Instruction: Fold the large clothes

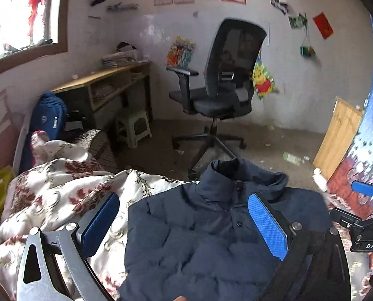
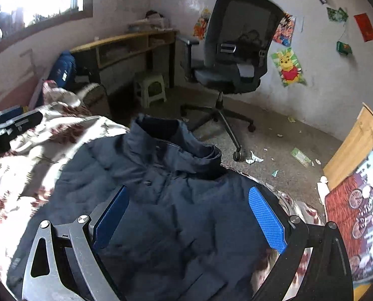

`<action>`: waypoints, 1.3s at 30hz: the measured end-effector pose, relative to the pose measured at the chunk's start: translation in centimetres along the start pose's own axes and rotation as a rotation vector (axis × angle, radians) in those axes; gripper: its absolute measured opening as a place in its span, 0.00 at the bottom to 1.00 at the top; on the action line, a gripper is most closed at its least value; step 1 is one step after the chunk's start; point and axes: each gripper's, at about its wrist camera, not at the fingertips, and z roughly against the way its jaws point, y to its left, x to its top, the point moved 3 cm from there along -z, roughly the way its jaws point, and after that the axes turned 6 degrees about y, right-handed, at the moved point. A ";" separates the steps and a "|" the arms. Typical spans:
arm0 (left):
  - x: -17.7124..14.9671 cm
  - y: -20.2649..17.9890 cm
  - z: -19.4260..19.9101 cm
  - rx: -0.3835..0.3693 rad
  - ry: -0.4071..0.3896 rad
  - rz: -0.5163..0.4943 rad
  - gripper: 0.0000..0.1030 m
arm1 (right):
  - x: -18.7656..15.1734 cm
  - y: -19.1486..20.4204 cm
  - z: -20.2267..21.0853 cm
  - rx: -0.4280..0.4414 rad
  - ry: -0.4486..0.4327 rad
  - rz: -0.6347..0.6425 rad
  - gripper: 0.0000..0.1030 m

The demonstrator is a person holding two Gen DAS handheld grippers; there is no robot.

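A navy padded jacket [image 1: 199, 238] lies front up on a floral quilt [image 1: 61, 193], collar toward the room. My left gripper [image 1: 184, 223] is open above the jacket's left shoulder and the quilt beside it, holding nothing. My right gripper [image 2: 189, 218] is open above the jacket [image 2: 161, 200] at chest height, holding nothing. The right gripper also shows at the right edge of the left wrist view [image 1: 364, 215]. The left gripper's body shows at the left edge of the right wrist view [image 2: 8, 128].
A black office chair [image 1: 219, 87] stands on the floor beyond the bed. A wooden desk [image 1: 106, 80], a pale green stool [image 1: 133, 128] and a blue bag [image 1: 48, 115] stand at the left. A wooden board [image 1: 337, 135] leans at the right.
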 end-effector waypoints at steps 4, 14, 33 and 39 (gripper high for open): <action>0.9 -0.7 -4.8 0.050 0.060 -0.006 1.00 | 0.5 -1.5 -5.3 0.015 -0.018 -0.034 0.91; 3.5 -2.4 -14.7 0.017 0.213 0.048 1.00 | 2.8 -4.5 -13.6 0.152 -0.027 -0.220 0.89; 1.5 -3.6 -17.4 -0.086 0.205 0.141 0.04 | 3.0 -2.5 -14.5 0.080 -0.058 -0.129 0.04; -3.3 -0.3 -14.7 -0.167 0.207 0.173 0.04 | -1.6 -2.8 -12.6 0.097 -0.054 -0.079 0.03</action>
